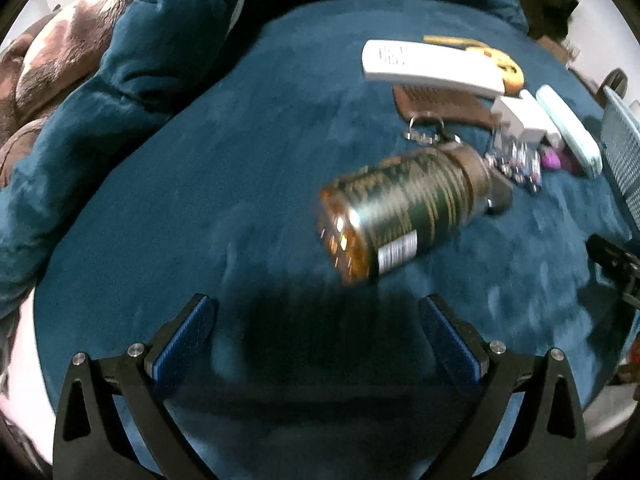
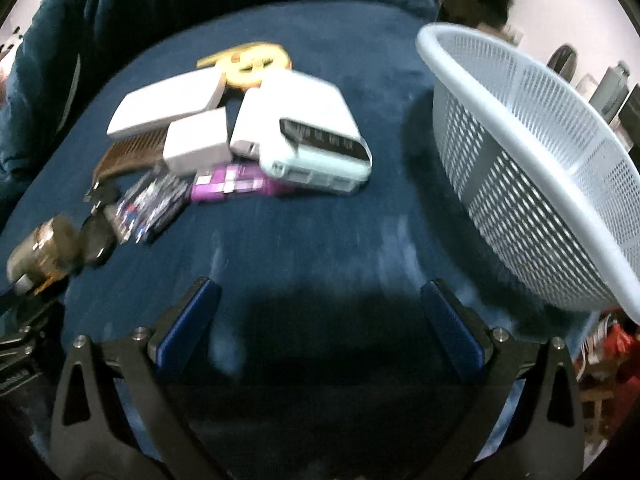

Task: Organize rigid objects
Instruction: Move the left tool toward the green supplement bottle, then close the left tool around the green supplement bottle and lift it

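A brown bottle with a green label (image 1: 404, 208) lies on its side on the blue cloth, ahead of my open, empty left gripper (image 1: 318, 316); its cap end shows at the left edge of the right wrist view (image 2: 42, 250). Behind it lie a white remote (image 1: 432, 68), a brown comb (image 1: 436, 110), yellow scissors (image 1: 508, 66), keys (image 1: 516, 164) and a pale green case (image 1: 568, 132). My right gripper (image 2: 320, 300) is open and empty, short of the pile: pale green case (image 2: 308, 136), white box (image 2: 196, 146), purple item (image 2: 232, 184), remote (image 2: 168, 104), comb (image 2: 128, 154).
A pale blue mesh basket (image 2: 532, 168) stands tilted at the right of the pile; its edge shows in the left wrist view (image 1: 624, 148). A bunched blue blanket (image 1: 132, 52) rises at the back left. The other gripper shows at the right edge (image 1: 616, 264).
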